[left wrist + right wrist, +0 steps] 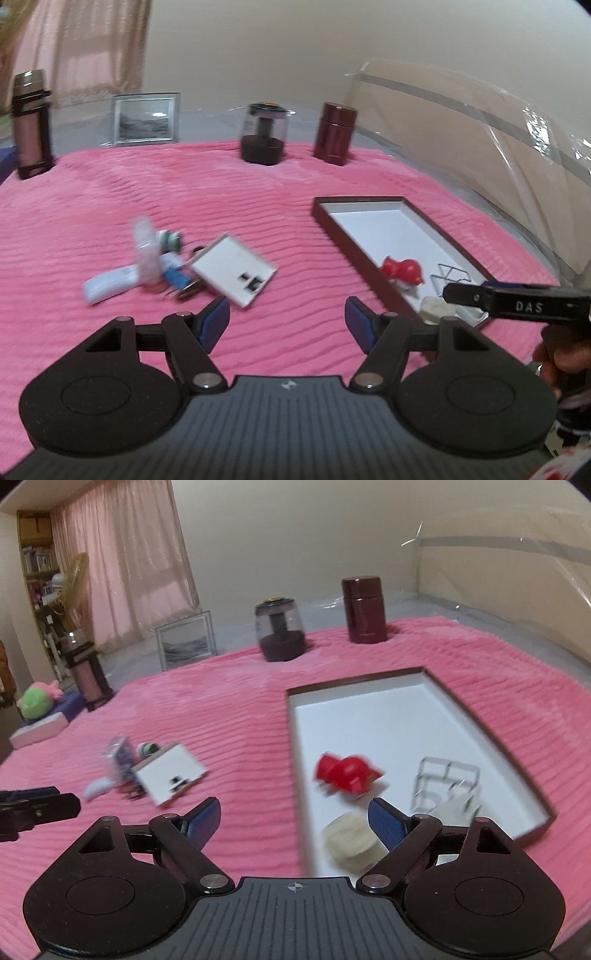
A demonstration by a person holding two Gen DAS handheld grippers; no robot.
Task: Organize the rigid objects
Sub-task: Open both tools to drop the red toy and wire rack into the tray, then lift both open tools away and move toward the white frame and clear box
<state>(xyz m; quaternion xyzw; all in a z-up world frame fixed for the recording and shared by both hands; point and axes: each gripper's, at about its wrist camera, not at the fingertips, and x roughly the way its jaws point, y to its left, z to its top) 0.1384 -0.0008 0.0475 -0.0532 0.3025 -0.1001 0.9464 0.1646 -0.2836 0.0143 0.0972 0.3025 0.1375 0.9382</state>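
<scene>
My left gripper (289, 325) hangs open over the pink blanket (258, 206), nothing between its blue pads. Ahead to its left lies a pile of small things: a white card box (234, 275), a clear packet (146, 247) and a white flat piece (107, 286). To its right sits a brown tray (369, 218) with a white floor. My right gripper (294, 825) is open above the tray's (480, 716) near left edge, gripping nothing. In the tray lie a red toy (347, 775), a wire frame (448, 782), a cream round piece (351, 840) and a white piece (458, 806).
Along the back stand a thermos (31, 125), a picture frame (146, 118), a clear jar with a dark base (264, 133) and a maroon canister (336, 133). Clear plastic sheeting (480, 129) rises on the right. A plush toy (35, 701) lies off the blanket's left.
</scene>
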